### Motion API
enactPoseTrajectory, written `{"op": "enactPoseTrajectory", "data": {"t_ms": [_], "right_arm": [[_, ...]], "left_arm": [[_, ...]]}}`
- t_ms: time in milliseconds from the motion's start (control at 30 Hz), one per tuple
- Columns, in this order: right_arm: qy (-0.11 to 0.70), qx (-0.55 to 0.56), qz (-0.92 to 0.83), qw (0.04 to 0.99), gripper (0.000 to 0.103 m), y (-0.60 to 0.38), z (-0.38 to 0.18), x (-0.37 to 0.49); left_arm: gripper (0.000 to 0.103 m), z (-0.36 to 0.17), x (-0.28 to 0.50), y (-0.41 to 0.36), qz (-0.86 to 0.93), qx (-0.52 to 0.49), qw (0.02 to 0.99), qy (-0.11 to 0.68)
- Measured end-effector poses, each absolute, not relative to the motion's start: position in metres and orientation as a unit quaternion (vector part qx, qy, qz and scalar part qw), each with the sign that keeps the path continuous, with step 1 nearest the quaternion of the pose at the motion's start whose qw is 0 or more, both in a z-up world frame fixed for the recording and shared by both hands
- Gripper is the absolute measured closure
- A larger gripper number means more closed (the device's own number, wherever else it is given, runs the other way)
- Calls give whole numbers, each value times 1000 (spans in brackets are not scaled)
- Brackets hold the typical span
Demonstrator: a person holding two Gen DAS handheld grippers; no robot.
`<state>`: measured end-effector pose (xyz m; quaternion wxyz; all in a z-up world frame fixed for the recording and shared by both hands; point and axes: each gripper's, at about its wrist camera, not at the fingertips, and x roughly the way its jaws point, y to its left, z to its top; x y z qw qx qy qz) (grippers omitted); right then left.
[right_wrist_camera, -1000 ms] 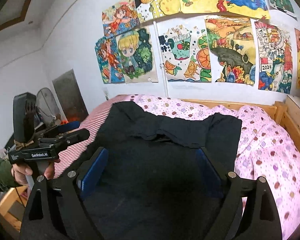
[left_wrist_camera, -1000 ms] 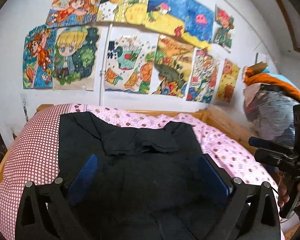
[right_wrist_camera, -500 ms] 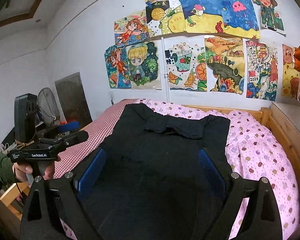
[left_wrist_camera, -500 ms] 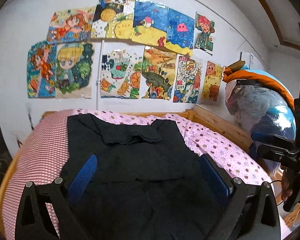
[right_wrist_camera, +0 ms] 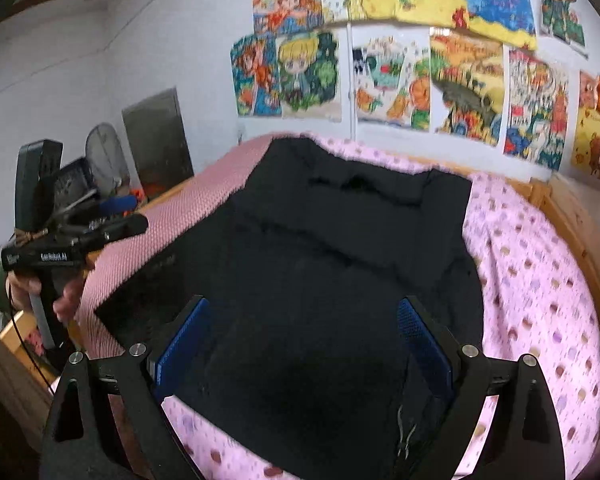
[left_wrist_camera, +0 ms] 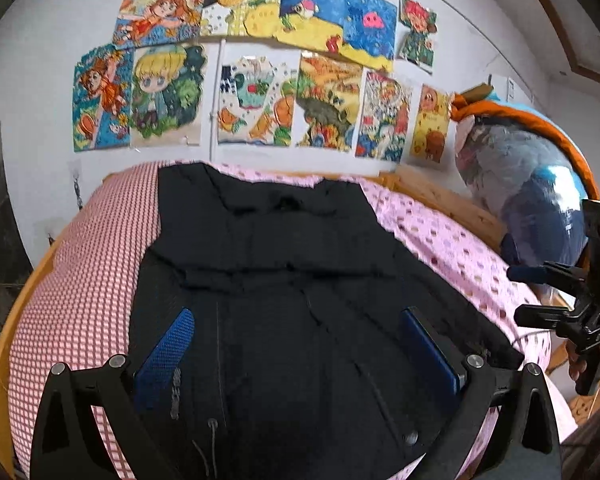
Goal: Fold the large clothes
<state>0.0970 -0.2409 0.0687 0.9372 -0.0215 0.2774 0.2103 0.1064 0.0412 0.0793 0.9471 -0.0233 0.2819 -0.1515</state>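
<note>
From the left wrist, the left gripper (left_wrist_camera: 296,344) hangs with jaws wide and empty above the black garment (left_wrist_camera: 284,280), which lies spread on the bed (left_wrist_camera: 452,248) ahead. Closing here would likely pinch several layers.

From the right wrist, the right gripper (right_wrist_camera: 304,340) is equally wide and empty; uneven grabs would probably skew the fold.

One black garment (left_wrist_camera: 284,300) lay on the single bed (left_wrist_camera: 440,240). Two grippers, left (left_wrist_camera: 296,344) and right (right_wrist_camera: 304,340), hovered above it. Roughly eleven paintings (left_wrist_camera: 256,108) hung behind.
</note>
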Motion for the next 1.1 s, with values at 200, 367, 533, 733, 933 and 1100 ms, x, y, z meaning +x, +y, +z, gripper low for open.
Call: {"op": "enactPoseTrajectory", "data": {"t_ms": [200,367,533,733,933,1100], "right_arm": [[344,6,202,917,11,-256,32,102],[355,43,175,917,11,-274,29,96],[341,16,155,927,11,-277,50,83],[342,-12,167,925,11,-270,74,62],[344,-65,180,919,11,-254,68,53],[347,-129,190,909,11,-237,50,52]], "left_arm": [[0,59,104,38,-167,-21,936,309],[0,61,100,37,-173,-34,933,313],[0,83,87,34,-184,-34,940,286],[0,101,57,25,-183,8,948,259],[0,74,49,21,-196,47,932,301],[0,46,48,20,-206,74,921,321]]}}
